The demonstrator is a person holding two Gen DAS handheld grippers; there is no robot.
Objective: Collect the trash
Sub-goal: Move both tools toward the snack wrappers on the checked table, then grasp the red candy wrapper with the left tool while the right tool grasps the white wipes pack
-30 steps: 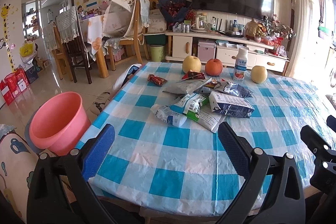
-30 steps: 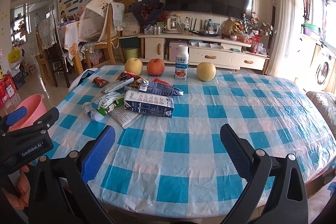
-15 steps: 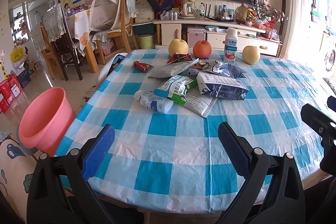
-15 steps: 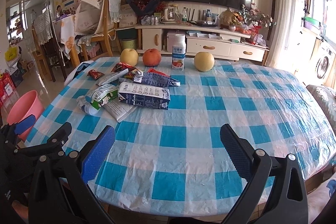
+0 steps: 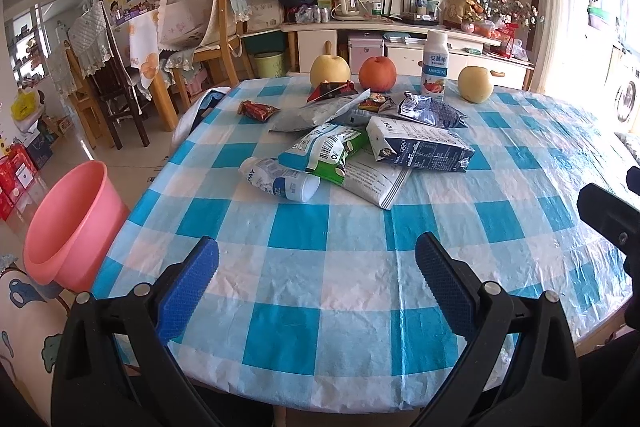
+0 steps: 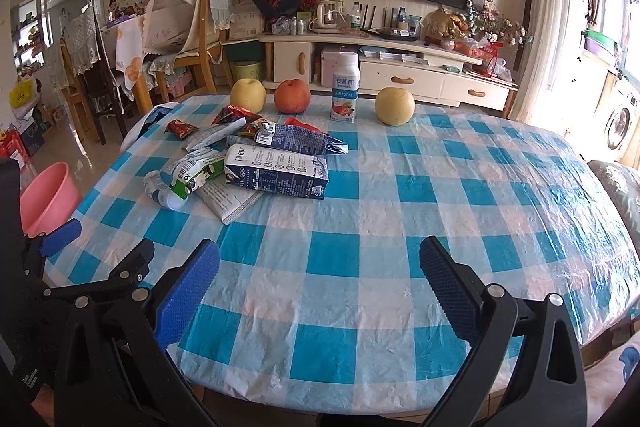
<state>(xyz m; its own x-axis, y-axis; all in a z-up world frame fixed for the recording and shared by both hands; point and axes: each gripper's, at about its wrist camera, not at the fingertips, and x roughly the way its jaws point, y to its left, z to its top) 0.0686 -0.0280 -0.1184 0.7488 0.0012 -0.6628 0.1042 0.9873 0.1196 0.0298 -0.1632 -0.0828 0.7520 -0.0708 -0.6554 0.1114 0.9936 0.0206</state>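
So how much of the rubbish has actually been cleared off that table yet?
None, it seems. The wrappers and cartons, like the dark milk carton, lie piled on the checked table. The left tool and right tool hang open and hold nothing. The pink bucket beside the table looks empty. All the collecting is left.

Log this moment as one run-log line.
left claw open, empty | right claw open, empty | trash pile untouched on table | pink bucket beside table
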